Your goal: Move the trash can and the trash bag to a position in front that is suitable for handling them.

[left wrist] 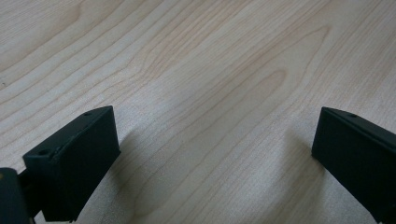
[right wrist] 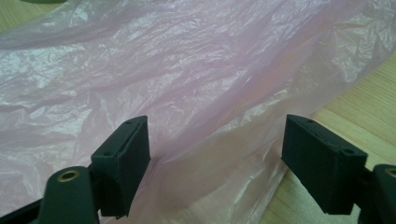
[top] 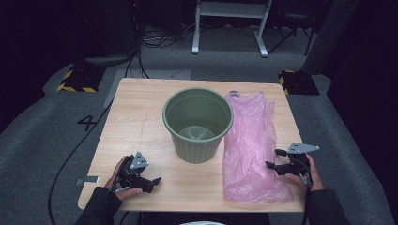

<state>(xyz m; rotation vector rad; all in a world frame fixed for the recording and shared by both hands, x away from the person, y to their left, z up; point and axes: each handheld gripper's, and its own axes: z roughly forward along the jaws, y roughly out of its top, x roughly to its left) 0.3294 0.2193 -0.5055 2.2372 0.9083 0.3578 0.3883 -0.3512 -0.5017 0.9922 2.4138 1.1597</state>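
right gripper (right wrist: 215,163) spread wide over pink bag (top: 251,145) — its length runs toward the table's far edge.

A dim recording lab; grey carpet (top: 42,140), floor cables (top: 70,154), hazard-striped stand bases (top: 75,80), lone wooden table (top: 141,122)

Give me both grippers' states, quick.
Left gripper: open, holding nothing, over bare table.
Right gripper: open, at the pink bag, not gripping it.

1 bin (top: 197,124), 1 pink bag (top: 249,145)
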